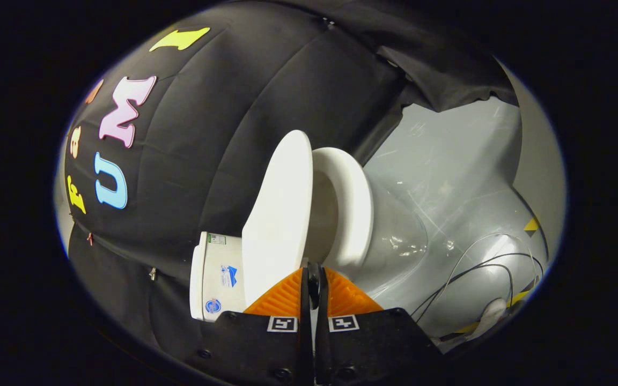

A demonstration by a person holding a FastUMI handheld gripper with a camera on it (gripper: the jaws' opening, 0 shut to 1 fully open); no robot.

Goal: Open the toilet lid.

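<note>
Here the jaws (313,268) sit nearly closed, w/ only a thin slit between them. The rim of the white oval plastic toilet lid (279,220) runs right up to that slit, but whether both fingers actually press on it I can't tell.

Lid is partly raised, swung off the white ring-shaped toilet seat (351,206) w/ a wedge-shaped gap showing the bowl. View is rolled, so the toilet looks sideways. Probably the grip is at the lid's free rim for best leverage, far from the hinge by the white ceramic tank (215,276). Lid lies just ahead of the jaws, seat beyond it. Task looks part done; lid isn't back against the tank yet.

Loose thin cables (480,271) lie on the shiny grey floor (448,161), well apart.
</note>
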